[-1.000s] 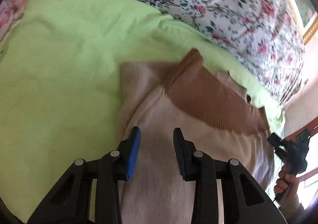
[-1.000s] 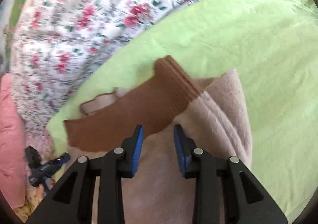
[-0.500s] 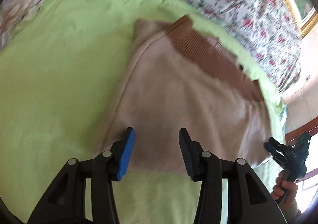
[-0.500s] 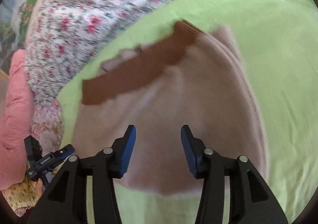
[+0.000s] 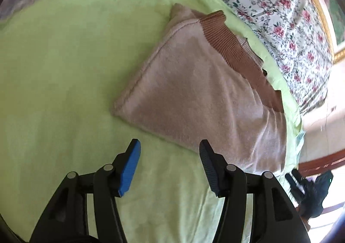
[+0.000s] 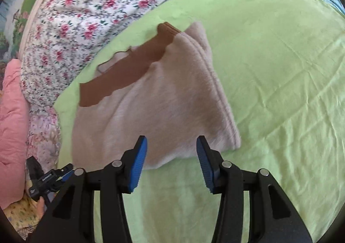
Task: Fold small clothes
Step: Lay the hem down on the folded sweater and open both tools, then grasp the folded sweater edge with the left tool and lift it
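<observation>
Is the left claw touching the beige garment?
Apart. In the left wrist view the open left claw sits short of the beige garment, green sheet between.

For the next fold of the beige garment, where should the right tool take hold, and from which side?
Probably the near corner of the folded beige garment, coming in low from the near edge over the green sheet. The stacked layers end there in an exposed thick corner, away from the brown ribbed band at the far side. The open right tool already faces that edge.

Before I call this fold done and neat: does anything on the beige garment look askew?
Mostly tidy. The beige garment lies flat on the green sheet, but its brown ribbed band runs wavy along the far edge, with its far corner sticking out.
</observation>
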`<state>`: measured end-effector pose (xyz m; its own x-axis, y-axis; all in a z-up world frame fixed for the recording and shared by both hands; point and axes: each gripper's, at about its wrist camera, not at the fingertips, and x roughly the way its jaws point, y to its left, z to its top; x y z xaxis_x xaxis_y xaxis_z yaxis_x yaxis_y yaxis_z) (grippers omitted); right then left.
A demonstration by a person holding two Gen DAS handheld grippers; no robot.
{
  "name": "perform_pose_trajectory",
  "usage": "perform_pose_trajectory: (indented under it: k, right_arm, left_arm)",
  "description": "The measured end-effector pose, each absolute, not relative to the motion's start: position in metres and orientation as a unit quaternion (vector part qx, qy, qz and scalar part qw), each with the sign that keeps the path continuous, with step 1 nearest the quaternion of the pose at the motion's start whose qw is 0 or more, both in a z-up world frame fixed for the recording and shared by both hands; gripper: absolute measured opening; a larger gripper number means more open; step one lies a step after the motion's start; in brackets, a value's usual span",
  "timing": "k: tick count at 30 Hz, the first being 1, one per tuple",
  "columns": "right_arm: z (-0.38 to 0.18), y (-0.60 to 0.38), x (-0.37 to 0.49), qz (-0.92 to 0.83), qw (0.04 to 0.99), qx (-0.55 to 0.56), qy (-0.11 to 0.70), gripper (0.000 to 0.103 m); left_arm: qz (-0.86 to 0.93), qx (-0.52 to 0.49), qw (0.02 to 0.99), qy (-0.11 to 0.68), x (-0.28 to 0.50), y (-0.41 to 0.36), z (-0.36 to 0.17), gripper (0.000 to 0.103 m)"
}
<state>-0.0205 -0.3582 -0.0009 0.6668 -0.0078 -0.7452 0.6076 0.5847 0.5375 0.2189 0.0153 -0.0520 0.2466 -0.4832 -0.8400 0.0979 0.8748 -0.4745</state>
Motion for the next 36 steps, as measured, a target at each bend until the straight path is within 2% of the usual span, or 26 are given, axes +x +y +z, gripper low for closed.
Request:
perform_pose_trajectory:
  k: [5,8,12,17,18,19,20,21,24,29,33,36]
  right_arm:
    - [0.003,-0.34,-0.014,-0.163,0.819,0.41,0.367,0.05]
    - [0.001,-0.335,-0.01,-0.155,0.819,0.414,0.367,0.05]
    - [0.002,-0.332,-0.007,-0.148,0.82,0.413,0.368,0.05]
    - [0.007,-0.33,-0.001,-0.137,0.826,0.404,0.369,0.051]
    - [0.007,-0.33,0.0,-0.135,0.826,0.403,0.369,0.051]
    - [0.008,-0.331,0.002,-0.132,0.827,0.403,0.369,0.051]
    - [0.009,-0.333,0.004,-0.13,0.828,0.403,0.368,0.051]
    - [0.009,-0.335,0.005,-0.127,0.829,0.403,0.367,0.051]
    - [0.011,-0.343,0.009,-0.122,0.831,0.405,0.361,0.051]
    - [0.015,-0.365,0.013,-0.119,0.837,0.407,0.346,0.051]
    - [0.018,-0.391,0.019,-0.108,0.839,0.418,0.332,0.051]
    - [0.019,-0.409,0.03,-0.09,0.836,0.426,0.333,0.051]
  left_arm:
    - [-0.169,-0.204,0.753,0.602,0.216,0.008,-0.072,0.058]
    - [-0.161,-0.235,0.754,0.591,0.22,0.006,-0.077,0.062]
    - [-0.147,-0.304,0.752,0.566,0.236,0.009,-0.085,0.063]
    - [-0.138,-0.31,0.766,0.546,0.26,0.001,-0.084,0.061]
    - [-0.141,-0.306,0.771,0.54,0.265,-0.002,-0.083,0.056]
    - [-0.142,-0.299,0.777,0.536,0.269,-0.005,-0.081,0.047]
    - [-0.143,-0.291,0.781,0.535,0.273,-0.009,-0.08,0.031]
    - [-0.146,-0.284,0.783,0.534,0.277,-0.013,-0.078,0.021]
    - [-0.154,-0.246,0.804,0.519,0.279,-0.025,-0.062,0.015]
    - [-0.212,-0.169,0.836,0.478,0.269,-0.067,-0.015,0.013]
    - [-0.297,-0.107,0.84,0.441,0.248,-0.125,0.024,0.01]
    - [-0.362,-0.067,0.822,0.435,0.229,-0.175,0.029,0.008]
